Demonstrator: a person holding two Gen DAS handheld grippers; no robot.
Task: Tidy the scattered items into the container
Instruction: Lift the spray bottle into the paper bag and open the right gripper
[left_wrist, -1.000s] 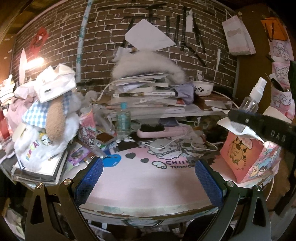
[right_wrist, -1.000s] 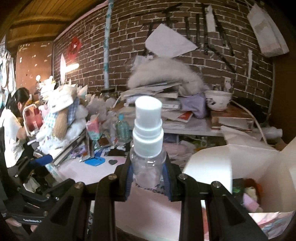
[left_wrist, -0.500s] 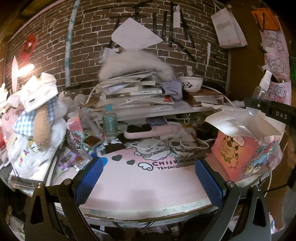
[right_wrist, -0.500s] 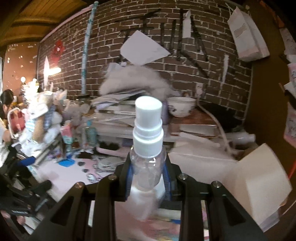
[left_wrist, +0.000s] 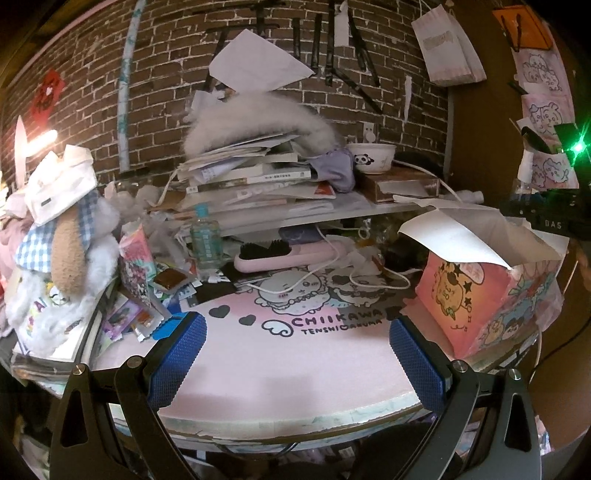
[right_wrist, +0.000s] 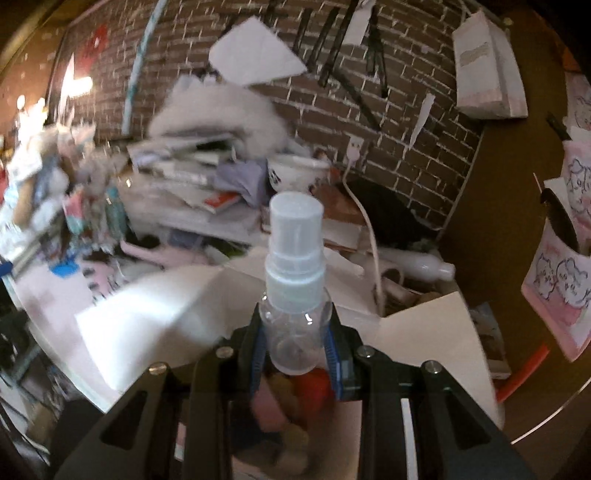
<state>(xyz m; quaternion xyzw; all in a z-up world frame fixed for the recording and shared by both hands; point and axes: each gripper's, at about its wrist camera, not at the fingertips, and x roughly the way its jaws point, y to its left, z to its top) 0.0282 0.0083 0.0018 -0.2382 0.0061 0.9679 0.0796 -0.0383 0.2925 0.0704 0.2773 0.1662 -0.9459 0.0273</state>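
Dim, warm indoor light; glaring lamp at far left. Fisheye bending and dark corners. Motion blur throughout right wrist view.

Your left gripper has a black frame of flat angular arms with triangular cut-outs, and silver round-head screws sit at each joint. Its two fingers carry bright blue pads with a fine knurled, dotted texture. Your right gripper has the same black arms, cut-outs and silver screws; its blue pads show only as thin edges. From the left wrist view, its dark body bears pale letters reading "DAS".
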